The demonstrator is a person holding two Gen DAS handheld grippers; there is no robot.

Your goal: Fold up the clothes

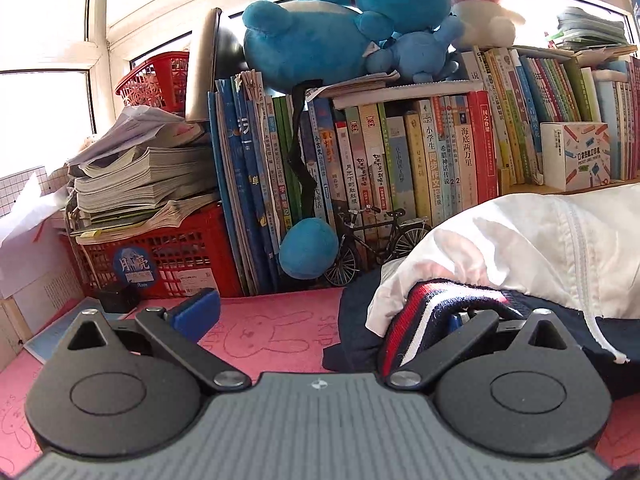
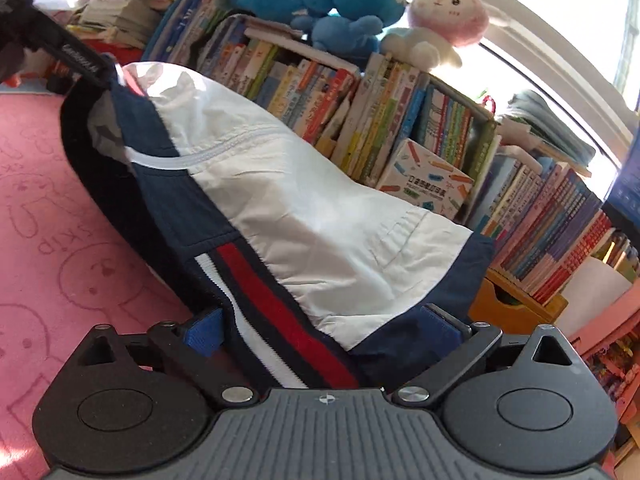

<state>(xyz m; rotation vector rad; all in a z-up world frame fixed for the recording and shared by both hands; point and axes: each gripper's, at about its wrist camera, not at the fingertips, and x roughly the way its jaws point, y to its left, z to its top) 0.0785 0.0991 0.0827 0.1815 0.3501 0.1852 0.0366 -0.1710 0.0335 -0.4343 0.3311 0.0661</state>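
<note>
A white and navy jacket [image 2: 300, 200] with a red, white and navy striped hem [image 2: 288, 320] lies bunched on the pink mat [image 2: 60, 240]. My right gripper [image 2: 324, 330] is open wide. The striped hem runs between its blue pads [image 2: 204, 336], and neither pad presses on the cloth. In the left wrist view the jacket [image 1: 520, 232] fills the right side. My left gripper [image 1: 324, 320] is also open. Its left blue pad [image 1: 196, 312] is bare above the mat [image 1: 272, 336], and the striped hem [image 1: 420, 320] drapes over its right finger and hides that pad.
A row of upright books [image 1: 400, 160] with plush toys on top backs the mat. A red basket [image 1: 160, 264] under stacked papers, a small model bicycle [image 1: 372, 240] and a blue plush ball [image 1: 308, 248] stand at its foot. A printed box [image 2: 424, 180] sits behind the jacket.
</note>
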